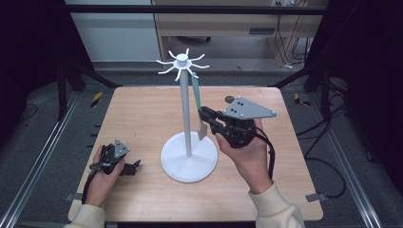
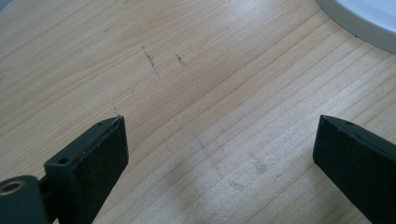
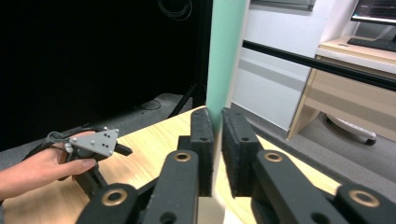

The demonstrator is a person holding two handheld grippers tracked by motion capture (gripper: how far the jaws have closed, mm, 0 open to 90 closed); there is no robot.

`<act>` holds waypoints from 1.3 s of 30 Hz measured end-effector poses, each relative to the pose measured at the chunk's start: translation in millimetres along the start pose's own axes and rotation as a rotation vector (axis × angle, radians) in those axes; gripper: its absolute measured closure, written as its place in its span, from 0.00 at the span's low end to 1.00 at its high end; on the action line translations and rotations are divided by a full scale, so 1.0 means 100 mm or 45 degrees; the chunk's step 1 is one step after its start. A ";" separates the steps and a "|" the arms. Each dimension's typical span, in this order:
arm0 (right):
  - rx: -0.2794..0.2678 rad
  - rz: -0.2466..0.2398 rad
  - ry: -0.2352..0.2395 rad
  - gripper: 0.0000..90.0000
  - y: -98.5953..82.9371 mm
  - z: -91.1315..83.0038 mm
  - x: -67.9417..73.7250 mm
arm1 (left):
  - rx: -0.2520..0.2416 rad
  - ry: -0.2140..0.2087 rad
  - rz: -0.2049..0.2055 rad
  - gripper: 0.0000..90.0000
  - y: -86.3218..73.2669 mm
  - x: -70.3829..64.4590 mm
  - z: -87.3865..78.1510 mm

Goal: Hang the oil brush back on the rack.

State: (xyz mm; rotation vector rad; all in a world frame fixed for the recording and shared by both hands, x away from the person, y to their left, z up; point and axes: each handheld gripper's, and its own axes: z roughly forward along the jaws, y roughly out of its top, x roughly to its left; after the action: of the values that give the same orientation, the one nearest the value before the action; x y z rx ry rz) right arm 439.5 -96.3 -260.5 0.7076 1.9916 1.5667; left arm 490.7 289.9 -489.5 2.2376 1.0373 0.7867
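Note:
A white stand [image 1: 186, 114] with a round base [image 1: 188, 159] and a ring of hooks [image 1: 182, 61] on top rises mid-table. A utensil with a pale green handle [image 1: 196, 92] and a white blade [image 1: 203, 129] hangs upright just right of the pole. Its top reaches one hook; I cannot tell if it is hooked on. My right gripper [image 1: 204, 114] is shut on the handle [image 3: 225, 51], which rises between its jaws [image 3: 217, 116]. My left gripper [image 1: 134, 167] rests low at the table's front left. Its jaws are open over bare wood [image 2: 219, 123].
The wooden table [image 1: 142, 109] is bare around the stand. The stand's base edge [image 2: 364, 18] lies just ahead and right of the left jaws. A black frame bar [image 3: 322, 65] and a wooden desk [image 3: 355, 93] stand beyond the table.

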 end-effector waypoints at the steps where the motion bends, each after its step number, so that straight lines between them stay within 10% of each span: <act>1: -0.002 -0.005 -0.001 0.93 0.01 0.00 0.00 | 0.001 0.001 0.001 0.03 0.00 0.00 0.00; 22: 0.061 -0.042 -0.082 0.87 -0.04 -0.11 -0.08 | 0.003 0.004 0.004 0.03 0.00 0.00 0.00; 39: 0.172 0.006 -0.240 0.36 -0.16 -0.11 -0.29 | -0.029 0.026 -0.020 0.03 0.01 0.02 -0.03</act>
State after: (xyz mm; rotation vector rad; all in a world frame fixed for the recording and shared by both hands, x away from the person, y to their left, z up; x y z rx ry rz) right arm 451.9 -126.9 -272.1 0.8793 1.9689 1.3247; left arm 490.5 291.6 -486.2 2.2037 1.0493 0.8119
